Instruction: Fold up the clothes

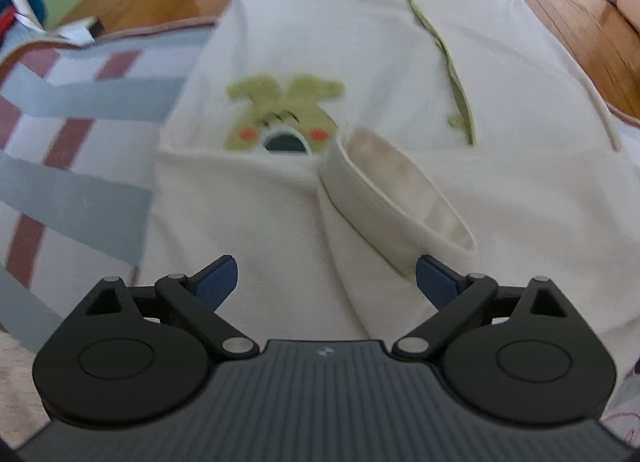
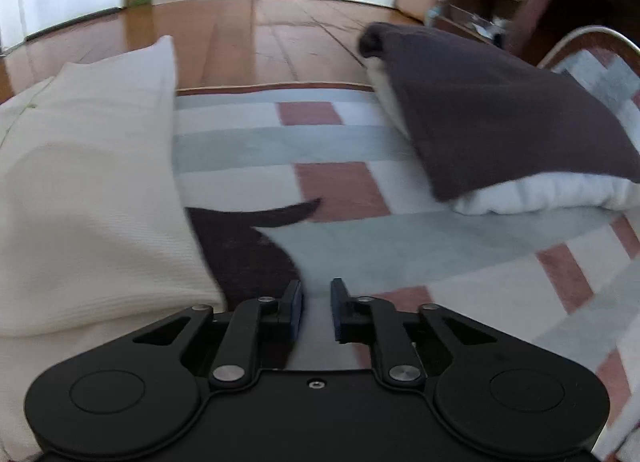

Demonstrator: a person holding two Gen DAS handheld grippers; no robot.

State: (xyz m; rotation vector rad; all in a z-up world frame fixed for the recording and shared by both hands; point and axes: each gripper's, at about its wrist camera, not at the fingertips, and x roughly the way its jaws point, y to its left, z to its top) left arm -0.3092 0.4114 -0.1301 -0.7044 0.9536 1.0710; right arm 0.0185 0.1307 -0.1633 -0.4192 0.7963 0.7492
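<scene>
A cream garment with a green embroidered animal lies spread on a checked blanket of grey, white and dull red. Its ribbed cuff is folded across the middle, opening upward. The left gripper hangs just above the near fabric, fingers spread wide and grasping nothing. In the right wrist view the same cloth fills the left side, and the right gripper sits over the blanket beside it, fingers nearly together with a narrow gap, empty. Farther right, a dark folded garment rests on a white folded piece. A wooden floor lies beyond.
</scene>
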